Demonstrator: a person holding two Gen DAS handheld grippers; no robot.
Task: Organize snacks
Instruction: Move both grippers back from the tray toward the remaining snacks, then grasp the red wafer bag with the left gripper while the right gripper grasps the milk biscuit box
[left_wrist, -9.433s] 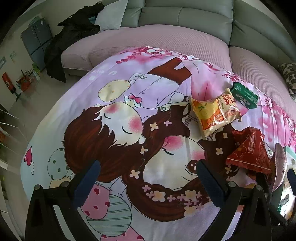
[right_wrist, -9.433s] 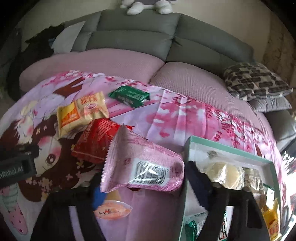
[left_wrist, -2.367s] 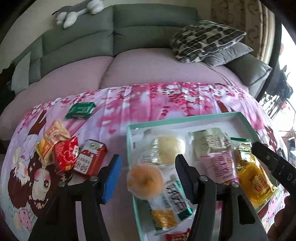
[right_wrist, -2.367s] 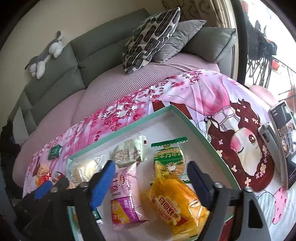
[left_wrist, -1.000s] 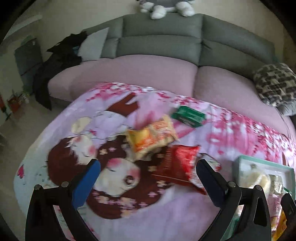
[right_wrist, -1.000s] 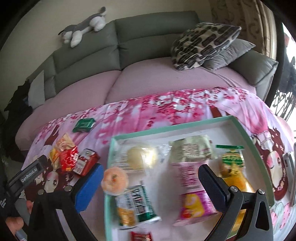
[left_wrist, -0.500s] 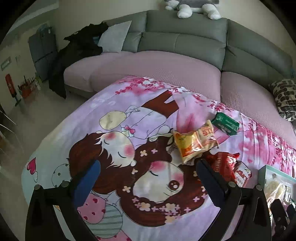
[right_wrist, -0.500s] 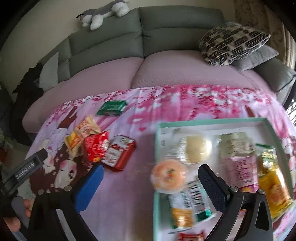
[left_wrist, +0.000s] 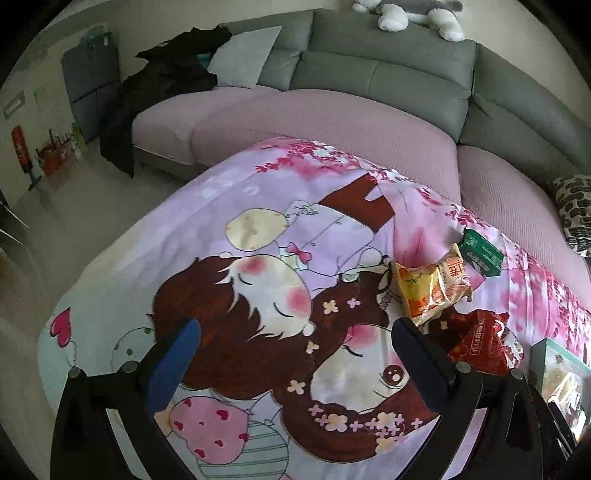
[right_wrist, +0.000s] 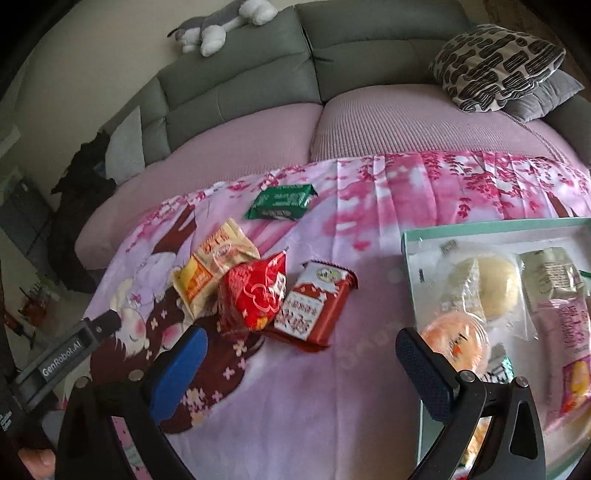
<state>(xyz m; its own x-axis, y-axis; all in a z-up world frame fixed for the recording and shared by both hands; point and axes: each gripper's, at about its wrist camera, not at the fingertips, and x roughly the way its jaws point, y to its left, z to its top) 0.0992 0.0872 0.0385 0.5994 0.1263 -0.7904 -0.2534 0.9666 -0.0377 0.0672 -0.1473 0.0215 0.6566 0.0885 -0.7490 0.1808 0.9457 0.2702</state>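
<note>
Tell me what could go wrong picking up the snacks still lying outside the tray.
The red bag overlaps both the yellow packet and the red-white packet, so the open right gripper may drag a neighbour along. The tray already looks crowded near its left end; the orange cup could get knocked.

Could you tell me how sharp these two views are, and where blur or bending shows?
Left wrist view: fairly sharp on the blanket, and the sofa bends with the fisheye. Right wrist view: softer, the tray snacks smeared at the right edge, the red packet still readable.
</note>
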